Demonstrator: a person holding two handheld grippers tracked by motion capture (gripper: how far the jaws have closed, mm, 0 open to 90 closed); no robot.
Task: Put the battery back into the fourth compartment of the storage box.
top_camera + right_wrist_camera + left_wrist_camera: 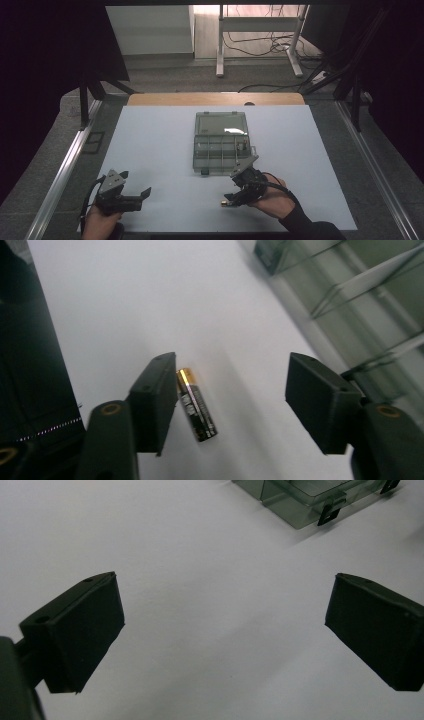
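While the battery lies flat on the white surface, the right tool straddles it with jaws half spread.

One jaw sits right against the battery's side, the other stands well clear of it, so nothing is pinched; the gold end points away from the camera on that tool. Seen from above, the right tool hangs just in front of the clear box, which stands open at mid-surface with its lid tipped back and dividers showing, and the battery shows as a small glint at the tool's tip. Well apart at the near left corner, the left tool is spread wide over bare surface, holding nothing, a corner of the box ahead of it.
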